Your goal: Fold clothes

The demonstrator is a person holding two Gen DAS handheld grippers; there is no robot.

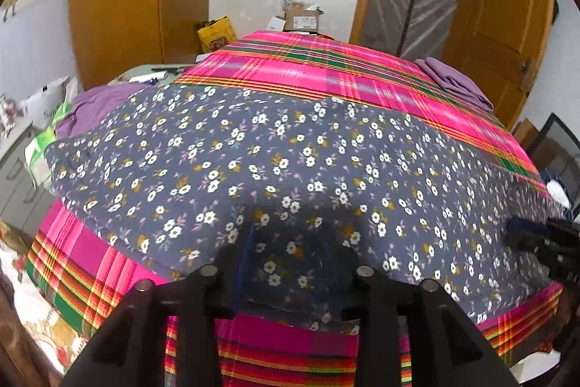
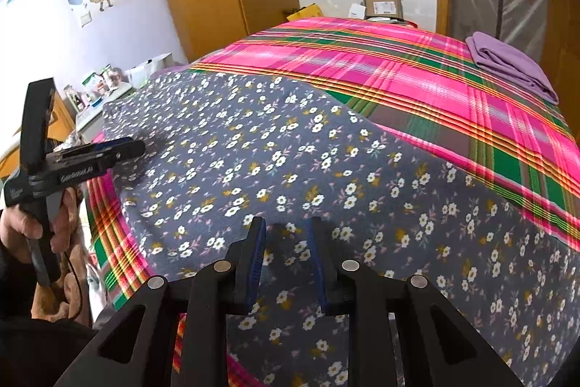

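The left gripper [image 1: 290,263] is blurred in its own view, its fingers little more than dark smears, but they stand wide apart over the near edge of the floral cloth [image 1: 275,162] with nothing pinched between them. From the right wrist view the same gripper [image 2: 139,147] shows side-on at the cloth's far-left edge, held by a hand [image 2: 21,231] whose sleeve is cut off by the frame. The right gripper [image 2: 286,263] has its blue-padded fingers [image 2: 253,260] partly apart; cloth lies in the gap, though whether the pads press on it is hard to tell. The cloth is soft grey-blue fabric printed with small white and mustard flowers, spread flat across a pink, green and orange plaid bedspread [image 2: 417,75]. A folded purple garment [image 2: 507,64] sits at the bed's far right corner. More purple fabric [image 1: 98,104] peeks out beyond the floral cloth's left end, mostly hidden
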